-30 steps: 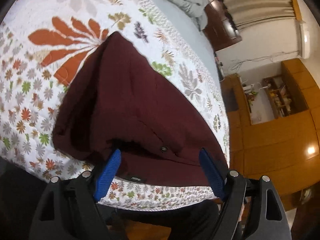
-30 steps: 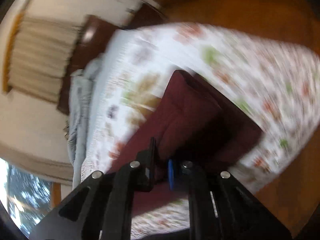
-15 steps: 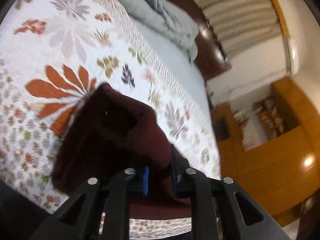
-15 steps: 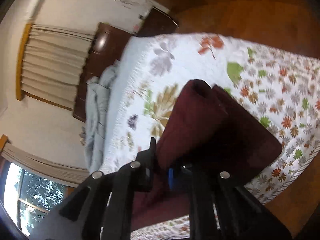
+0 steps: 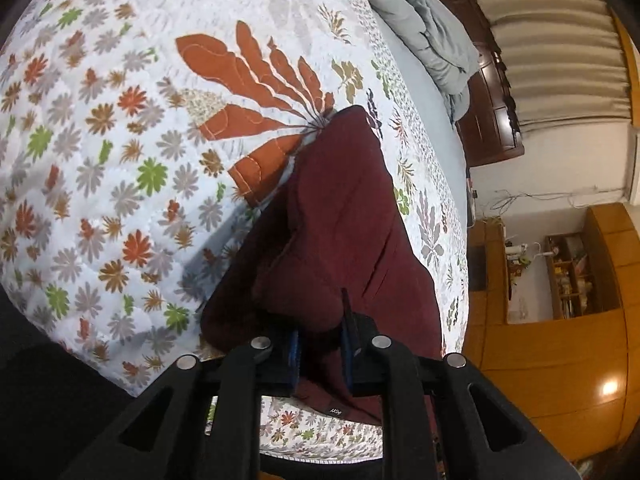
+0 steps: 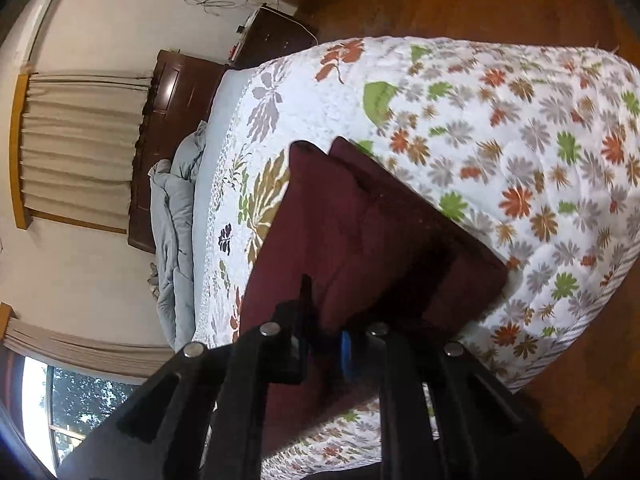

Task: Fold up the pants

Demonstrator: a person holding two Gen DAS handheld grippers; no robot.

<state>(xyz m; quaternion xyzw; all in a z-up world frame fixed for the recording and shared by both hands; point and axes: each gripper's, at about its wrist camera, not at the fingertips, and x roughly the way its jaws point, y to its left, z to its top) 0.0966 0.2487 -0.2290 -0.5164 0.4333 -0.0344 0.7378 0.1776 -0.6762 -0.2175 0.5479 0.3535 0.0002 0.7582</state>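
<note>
Dark maroon pants (image 5: pixel 352 216) lie partly folded on a floral quilt near the bed's foot edge. My left gripper (image 5: pixel 320 344) is shut on a bunched edge of the pants and holds it lifted off the quilt. In the right wrist view the same pants (image 6: pixel 360 232) rise from the quilt as a doubled fold. My right gripper (image 6: pixel 324 340) is shut on the near edge of that fold. The cloth hides the inner faces of both pairs of pads.
The floral quilt (image 5: pixel 100 140) covers the bed (image 6: pixel 540 140). A grey blanket (image 5: pixel 432 28) is heaped by the dark headboard (image 6: pixel 168 92). Curtains (image 6: pixel 76 148) hang behind. Wooden cabinets (image 5: pixel 560 340) and wooden floor (image 6: pixel 500 4) flank the bed.
My left gripper, open around the waistband a second ago, has shut on the pants and lifted them. My right gripper stayed shut on the pants and the fold has risen.
</note>
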